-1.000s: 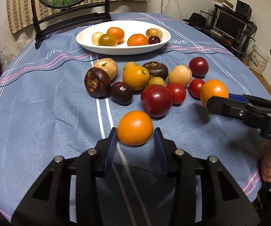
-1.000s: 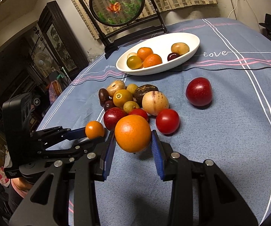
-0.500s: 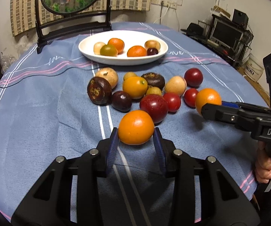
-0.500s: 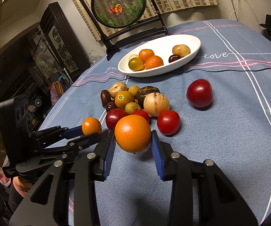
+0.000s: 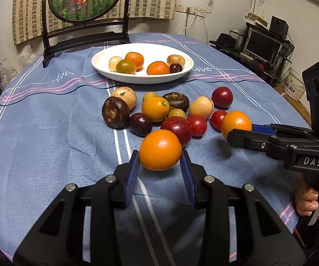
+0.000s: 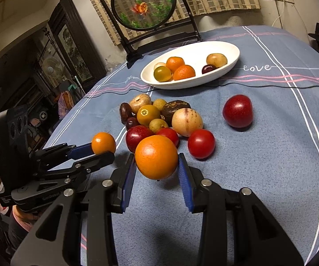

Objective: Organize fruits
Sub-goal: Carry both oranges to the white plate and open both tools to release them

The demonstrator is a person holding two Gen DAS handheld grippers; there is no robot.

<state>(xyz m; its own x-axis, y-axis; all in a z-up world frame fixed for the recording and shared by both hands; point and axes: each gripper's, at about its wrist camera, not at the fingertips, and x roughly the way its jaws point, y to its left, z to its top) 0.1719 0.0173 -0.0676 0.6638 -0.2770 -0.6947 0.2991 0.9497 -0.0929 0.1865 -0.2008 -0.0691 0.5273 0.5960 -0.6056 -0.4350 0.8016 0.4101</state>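
White plate [image 5: 188, 71]; blue tablecloth [image 5: 48, 133], pink-white stripes.

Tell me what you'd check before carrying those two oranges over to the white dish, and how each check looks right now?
1. Left gripper clamps its orange between both pads: ok.
2. Right gripper clamps its orange: ok.
3. Both oranges lifted clear of the tablecloth: ok, shadows lie beneath them.
4. Free space in the white dish: ok, six fruits, gaps remain.
5. Path over the loose fruit pile: cannot tell, clearance unclear.
6. Grippers apart from each other: ok.
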